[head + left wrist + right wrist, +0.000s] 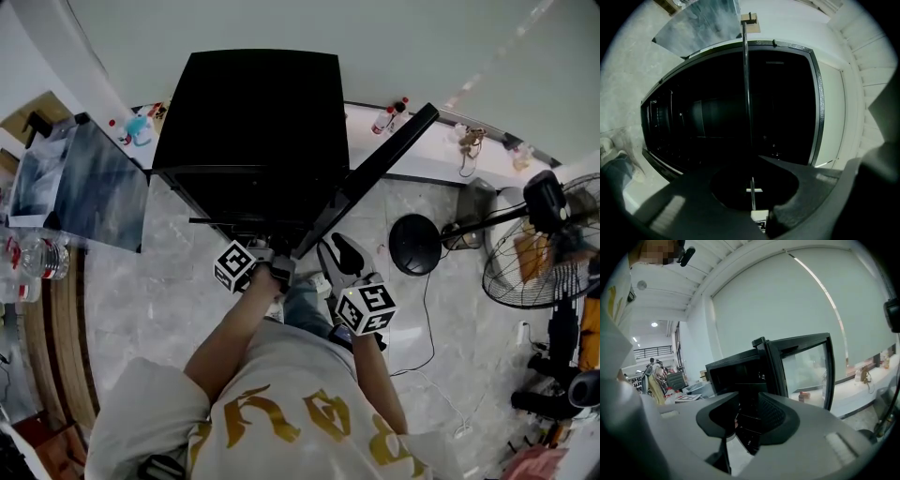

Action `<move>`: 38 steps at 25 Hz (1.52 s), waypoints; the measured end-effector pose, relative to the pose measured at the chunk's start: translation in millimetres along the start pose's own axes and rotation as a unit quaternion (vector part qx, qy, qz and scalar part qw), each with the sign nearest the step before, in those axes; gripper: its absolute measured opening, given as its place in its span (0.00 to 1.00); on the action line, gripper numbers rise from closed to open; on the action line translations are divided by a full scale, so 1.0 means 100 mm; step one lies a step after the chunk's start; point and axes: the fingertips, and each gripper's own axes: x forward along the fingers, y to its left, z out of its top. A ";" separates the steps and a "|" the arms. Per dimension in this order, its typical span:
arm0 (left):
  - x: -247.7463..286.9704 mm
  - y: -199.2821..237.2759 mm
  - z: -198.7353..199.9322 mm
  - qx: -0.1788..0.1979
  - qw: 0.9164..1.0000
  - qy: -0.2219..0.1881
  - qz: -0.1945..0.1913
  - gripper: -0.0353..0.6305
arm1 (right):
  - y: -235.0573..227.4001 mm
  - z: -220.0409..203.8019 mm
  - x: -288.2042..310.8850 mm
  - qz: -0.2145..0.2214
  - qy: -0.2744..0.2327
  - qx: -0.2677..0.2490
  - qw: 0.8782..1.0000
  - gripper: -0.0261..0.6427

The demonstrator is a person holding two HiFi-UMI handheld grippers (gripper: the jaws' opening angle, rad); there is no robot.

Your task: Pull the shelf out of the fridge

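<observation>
Left gripper view: my left gripper [752, 187] was clamped on front edge of thin flat shelf [747, 93], seen edge-on at open front of black box fridge [253, 112]; grip suited straight pull, I judged. Left forearm reached forward, gripper rolled sideways. My right gripper [746, 409] hung back near black-framed glass door [375, 173], jaws part-open, empty.

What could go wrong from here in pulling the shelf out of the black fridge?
Only the thin edge of the shelf stands between the jaws of the left gripper, so it may slip or tip; the right gripper is open and holds nothing. The open door stands close on the right, and the shelf could strike it.
</observation>
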 end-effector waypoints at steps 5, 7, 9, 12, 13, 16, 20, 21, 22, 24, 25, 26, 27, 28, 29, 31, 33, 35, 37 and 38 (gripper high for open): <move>-0.02 -0.01 0.00 0.001 1.000 -0.002 -0.001 0.08 | 0.02 0.01 -0.04 -0.001 -0.002 -0.005 1.000 0.23; -0.02 -0.02 0.00 0.001 1.000 -0.003 -0.002 0.08 | 0.01 0.01 -0.06 -0.003 -0.003 -0.008 1.000 0.22; -0.02 -0.01 -0.02 0.000 1.000 -0.002 0.000 0.08 | -0.01 0.00 -0.07 -0.007 -0.003 -0.008 1.000 0.22; -0.03 0.00 -0.04 -0.001 1.000 -0.002 0.001 0.08 | -0.02 0.01 -0.08 -0.006 -0.004 -0.006 1.000 0.21; -0.03 0.00 -0.04 -0.001 1.000 -0.001 0.001 0.08 | -0.02 0.01 -0.08 -0.005 -0.004 -0.007 1.000 0.20; -0.02 -0.01 -0.04 -0.003 1.000 0.000 0.002 0.08 | -0.02 0.01 -0.06 -0.005 0.000 -0.013 1.000 0.17; -0.03 -0.01 -0.04 -0.003 1.000 0.001 0.002 0.08 | -0.01 -0.01 -0.04 -0.007 0.009 -0.030 0.999 0.11; -0.03 -0.01 -0.03 -0.002 1.000 0.001 0.001 0.08 | -0.01 0.00 -0.04 -0.009 0.009 -0.032 0.999 0.09; -0.04 -0.01 -0.03 -0.001 1.000 0.001 0.000 0.08 | -0.02 0.00 -0.05 -0.011 0.009 -0.033 0.999 0.08; -0.04 -0.01 -0.04 -0.004 1.000 0.002 0.001 0.08 | -0.05 0.00 -0.06 -0.017 0.008 -0.030 0.999 0.07; -0.04 -0.01 -0.04 -0.005 1.000 0.002 0.002 0.08 | -0.06 -0.01 -0.07 -0.019 0.009 -0.029 0.999 0.07; -0.04 -0.01 -0.04 -0.005 1.000 0.002 0.002 0.08 | -0.07 -0.02 -0.07 -0.022 0.010 -0.028 0.999 0.07; -0.04 -0.01 -0.04 -0.005 1.000 0.002 0.002 0.08 | -0.07 -0.03 -0.07 -0.023 0.013 -0.029 0.999 0.07; -0.04 -0.01 -0.03 -0.006 1.000 0.002 0.002 0.08 | -0.07 -0.04 -0.07 -0.023 0.016 -0.030 0.999 0.07; -0.04 -0.01 -0.03 -0.007 1.000 0.000 0.002 0.08 | -0.06 -0.05 -0.06 -0.022 0.019 -0.032 0.999 0.07; -0.05 -0.02 -0.03 -0.009 1.000 -0.003 0.001 0.08 | -0.04 -0.08 -0.06 -0.019 0.025 -0.034 0.999 0.07; -0.05 -0.03 -0.03 -0.011 1.000 -0.003 -0.001 0.08 | -0.03 -0.09 -0.05 -0.018 0.027 -0.034 0.999 0.07; -0.04 -0.04 -0.02 -0.011 1.000 -0.002 -0.002 0.08 | -0.03 -0.09 -0.05 -0.018 0.027 -0.036 0.999 0.07; -0.04 -0.05 -0.03 -0.011 1.000 -0.002 -0.003 0.08 | -0.03 -0.10 -0.05 -0.019 0.028 -0.040 0.999 0.07; -0.05 -0.03 -0.04 -0.011 1.000 -0.003 -0.002 0.08 | -0.04 -0.11 -0.07 -0.022 0.030 -0.044 0.998 0.07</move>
